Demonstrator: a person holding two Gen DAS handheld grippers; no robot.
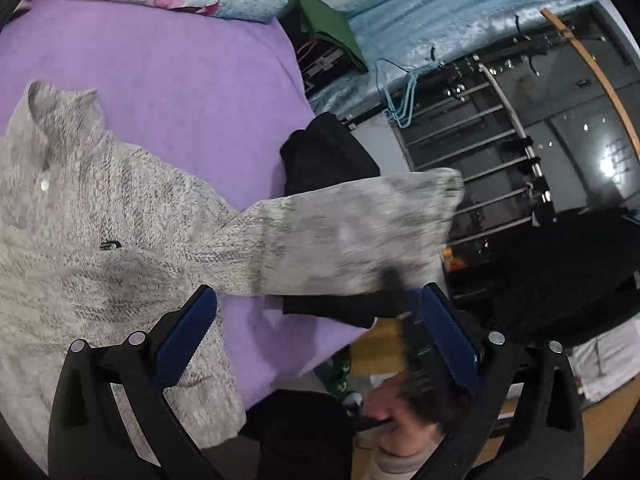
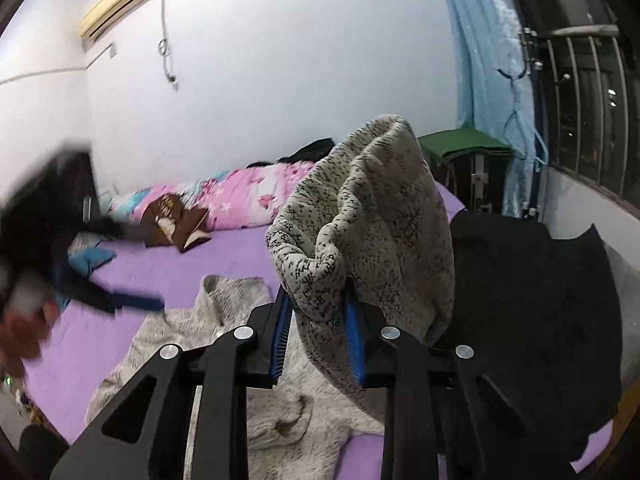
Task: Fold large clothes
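Note:
A grey knit sweater (image 1: pixel 80 216) lies flat on the purple bed sheet (image 1: pixel 180 92), collar toward the far left. Its sleeve (image 1: pixel 340 236) is lifted and stretched out to the right, blurred. My left gripper (image 1: pixel 316 300) is open and empty above the sweater's side and sheet. In the right wrist view my right gripper (image 2: pixel 316 308) is shut on the sweater's sleeve cuff (image 2: pixel 368 216), held up above the bed; the sweater body (image 2: pixel 240 340) lies below. The left gripper (image 2: pixel 100 296) shows blurred at the left.
A black garment (image 2: pixel 532 300) lies on the bed's right side, also seen in the left wrist view (image 1: pixel 328 156). A pink floral quilt (image 2: pixel 240 196) lies at the far end. A green-topped stand (image 2: pixel 464 144), blue curtain (image 2: pixel 492 80) and barred window (image 2: pixel 588 100) are to the right.

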